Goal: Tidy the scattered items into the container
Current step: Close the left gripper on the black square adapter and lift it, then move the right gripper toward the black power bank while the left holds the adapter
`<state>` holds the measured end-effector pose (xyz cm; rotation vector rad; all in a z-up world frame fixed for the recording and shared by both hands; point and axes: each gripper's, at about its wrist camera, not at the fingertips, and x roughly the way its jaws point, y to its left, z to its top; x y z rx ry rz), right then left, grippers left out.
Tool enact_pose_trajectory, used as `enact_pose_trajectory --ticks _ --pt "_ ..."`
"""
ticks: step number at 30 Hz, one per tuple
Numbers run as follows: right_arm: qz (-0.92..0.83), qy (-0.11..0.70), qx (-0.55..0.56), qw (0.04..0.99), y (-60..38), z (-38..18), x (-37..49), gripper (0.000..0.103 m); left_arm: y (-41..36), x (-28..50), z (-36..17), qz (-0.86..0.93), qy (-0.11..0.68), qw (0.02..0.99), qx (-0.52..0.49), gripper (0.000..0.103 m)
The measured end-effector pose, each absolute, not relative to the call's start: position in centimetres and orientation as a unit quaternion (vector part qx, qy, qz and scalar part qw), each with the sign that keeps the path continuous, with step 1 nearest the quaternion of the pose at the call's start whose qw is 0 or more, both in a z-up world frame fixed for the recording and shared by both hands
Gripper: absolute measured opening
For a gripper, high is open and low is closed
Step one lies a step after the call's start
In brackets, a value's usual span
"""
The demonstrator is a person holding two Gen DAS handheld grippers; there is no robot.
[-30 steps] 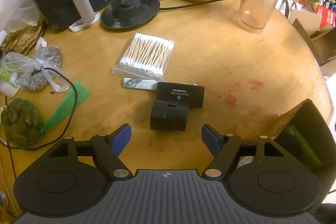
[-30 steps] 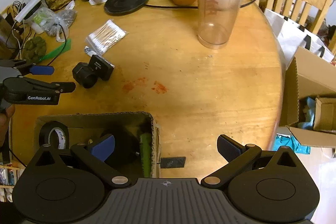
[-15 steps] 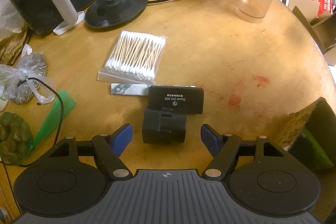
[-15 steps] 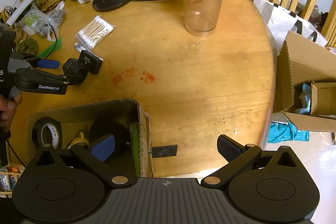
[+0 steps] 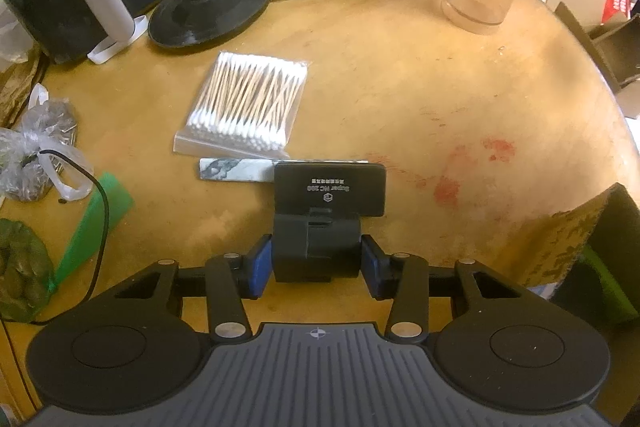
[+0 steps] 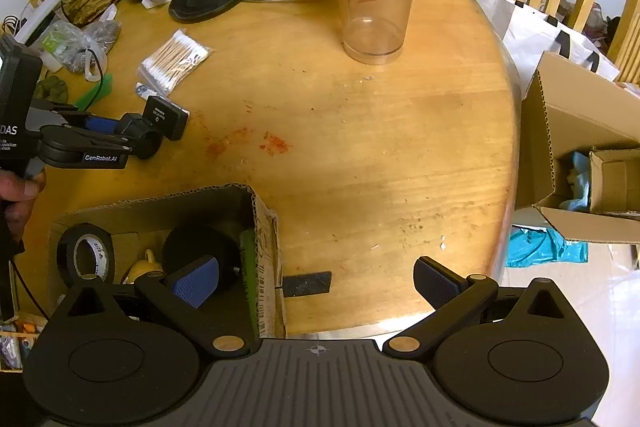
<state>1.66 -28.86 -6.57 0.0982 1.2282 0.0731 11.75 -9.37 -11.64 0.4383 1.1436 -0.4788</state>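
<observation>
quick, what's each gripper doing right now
left gripper: closed on the black camera, which is on the table.
right gripper: open, holding nothing.

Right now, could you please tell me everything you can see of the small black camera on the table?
The black camera looks like matte plastic: a flat rectangular body with small white lettering and a logo, joined to a chunky, rounded block that faces the left tool. It rests on the wooden table, its body overlapping a marbled strip beside the bag of cotton swabs. The blue pads press against both sides of the block.
</observation>
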Motion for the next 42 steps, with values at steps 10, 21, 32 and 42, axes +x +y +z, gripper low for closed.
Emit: enact_pose_trajectory --ticks 10,21,32,42 --pt "0.041 0.571 0.042 0.819 -28.9 -6.4 1.8 0.103 -8.9 10.6 -9.7 -0.208 0.516 0.811 0.182 0.044" --pt "0.057 0.559 0.027 0.827 -28.6 -5.5 2.8 0.103 -8.3 7.6 -6.3 -0.181 0.49 0.841 0.144 0.044" --pt "0.085 0.55 0.002 0.831 -28.1 -4.8 4.1 0.103 -7.0 4.6 -2.9 -0.124 0.469 0.872 0.064 0.044" --pt "0.132 0.544 -0.034 0.828 -26.5 -4.6 4.3 0.103 -4.6 2.1 -0.3 -0.064 0.446 0.893 0.004 0.044"
